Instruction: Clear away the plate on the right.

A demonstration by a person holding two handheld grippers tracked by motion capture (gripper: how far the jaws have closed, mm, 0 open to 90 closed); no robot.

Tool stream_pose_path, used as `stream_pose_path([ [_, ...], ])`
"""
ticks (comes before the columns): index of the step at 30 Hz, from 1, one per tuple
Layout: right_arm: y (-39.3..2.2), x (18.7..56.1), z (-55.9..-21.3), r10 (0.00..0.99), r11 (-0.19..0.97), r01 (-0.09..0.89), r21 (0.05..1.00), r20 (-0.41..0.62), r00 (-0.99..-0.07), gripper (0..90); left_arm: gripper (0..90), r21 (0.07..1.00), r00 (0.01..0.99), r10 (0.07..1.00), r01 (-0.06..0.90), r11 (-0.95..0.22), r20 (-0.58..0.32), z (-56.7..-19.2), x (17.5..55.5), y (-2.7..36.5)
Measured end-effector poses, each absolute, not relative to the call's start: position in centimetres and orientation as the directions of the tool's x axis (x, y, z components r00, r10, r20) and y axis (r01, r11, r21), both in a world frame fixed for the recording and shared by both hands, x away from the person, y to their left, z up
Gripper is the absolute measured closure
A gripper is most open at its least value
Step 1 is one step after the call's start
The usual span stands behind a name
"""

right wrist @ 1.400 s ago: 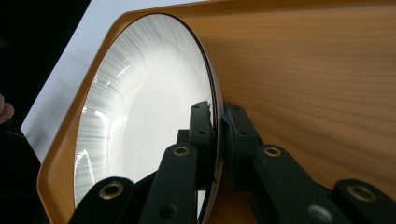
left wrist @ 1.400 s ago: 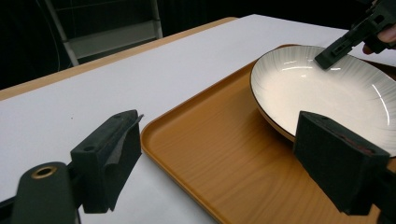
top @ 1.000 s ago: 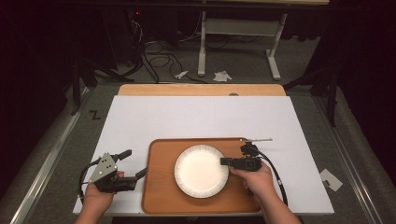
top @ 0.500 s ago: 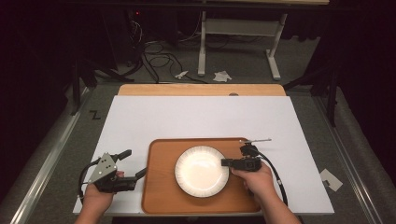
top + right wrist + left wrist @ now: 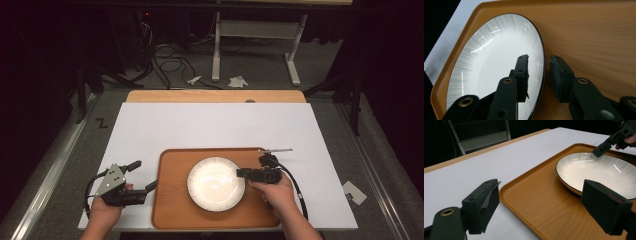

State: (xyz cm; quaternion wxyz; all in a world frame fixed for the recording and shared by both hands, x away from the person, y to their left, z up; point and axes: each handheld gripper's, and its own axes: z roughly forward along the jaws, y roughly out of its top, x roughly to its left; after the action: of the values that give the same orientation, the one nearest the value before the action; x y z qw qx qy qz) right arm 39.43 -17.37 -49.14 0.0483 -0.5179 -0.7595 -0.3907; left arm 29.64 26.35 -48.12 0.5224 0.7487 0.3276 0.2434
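Partly hidden at three o'clock by the right gripper (image 5: 242, 173), whose jaws have just been opening astride its rim, the white ribbed round plate (image 5: 216, 183) sits in the rectangular wooden tray (image 5: 172, 200), the left gripper (image 5: 143, 177) gaping wide.

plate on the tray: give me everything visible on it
The plate is round, shallow and white, glossy like glazed ceramic, with fine grey radial lines and a thin dark edge. It lies flat and empty near the middle of the wooden tray. The right gripper straddles its rim, jaws just opened, pads apparently off it.
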Motion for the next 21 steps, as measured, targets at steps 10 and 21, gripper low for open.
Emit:
stream_pose_path([
  [10, -18.8, 38.9, -47.2, 0.765, 0.163, 0.735, 0.658, 0.386, -0.515, 57.9, 15.8, 0.936, 0.66, 0.751, 0.252, -0.245, 0.019, -48.2, 29.7, 26.4],
  [21, -23.4, 37.4, -44.3, 0.827, 0.182, 0.557, 0.81, 0.18, -0.532, 18.7, 15.8, 0.936, 0.656, 0.755, 0.26, -0.239, 0.01, -48.3, 29.8, 26.7],
])
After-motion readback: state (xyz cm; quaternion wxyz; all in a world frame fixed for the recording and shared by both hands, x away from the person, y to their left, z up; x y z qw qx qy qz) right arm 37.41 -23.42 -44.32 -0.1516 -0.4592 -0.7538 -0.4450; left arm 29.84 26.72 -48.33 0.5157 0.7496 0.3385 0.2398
